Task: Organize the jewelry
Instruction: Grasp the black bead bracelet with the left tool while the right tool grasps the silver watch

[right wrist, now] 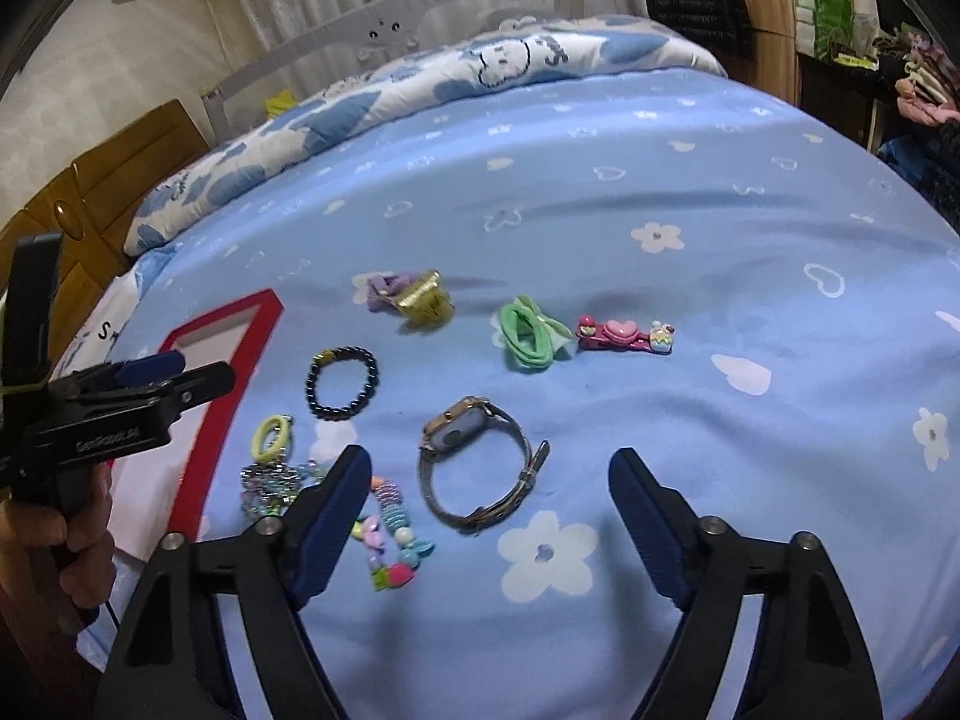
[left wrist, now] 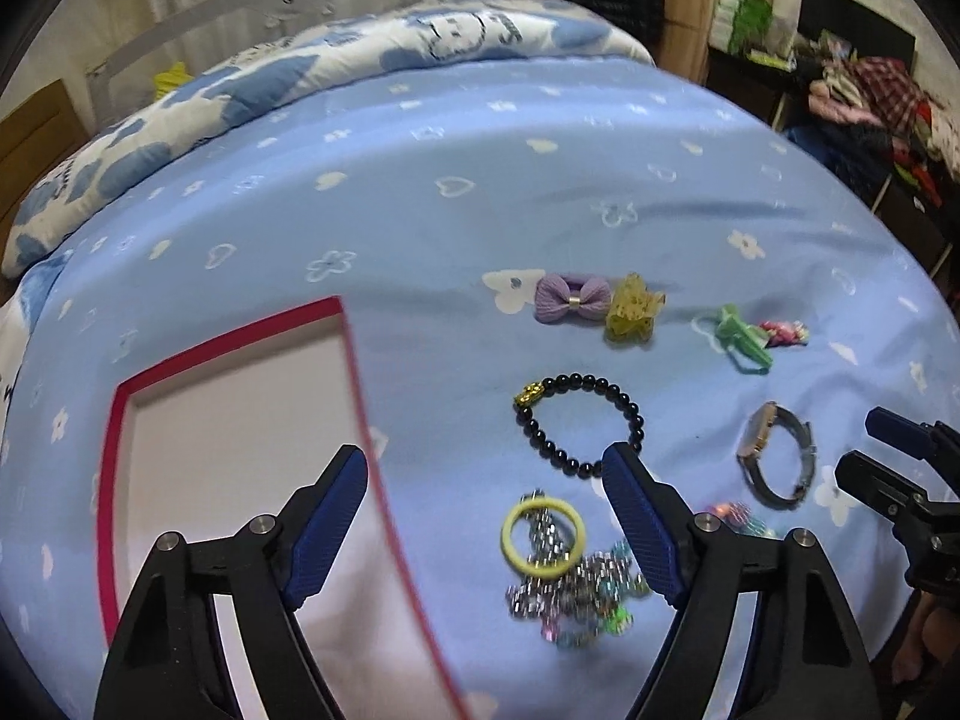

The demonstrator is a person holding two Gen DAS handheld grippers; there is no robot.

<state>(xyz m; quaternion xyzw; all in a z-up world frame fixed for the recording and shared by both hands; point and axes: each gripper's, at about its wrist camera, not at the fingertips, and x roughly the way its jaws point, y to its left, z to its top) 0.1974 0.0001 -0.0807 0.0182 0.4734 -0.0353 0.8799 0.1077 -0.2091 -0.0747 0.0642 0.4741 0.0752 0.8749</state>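
Blue sheet holds one watch, one black bracelet, two bows.

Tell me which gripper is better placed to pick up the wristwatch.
Right. The right gripper is open with the wristwatch lying just ahead between its fingers; the left gripper hovers over the yellow hair tie instead.
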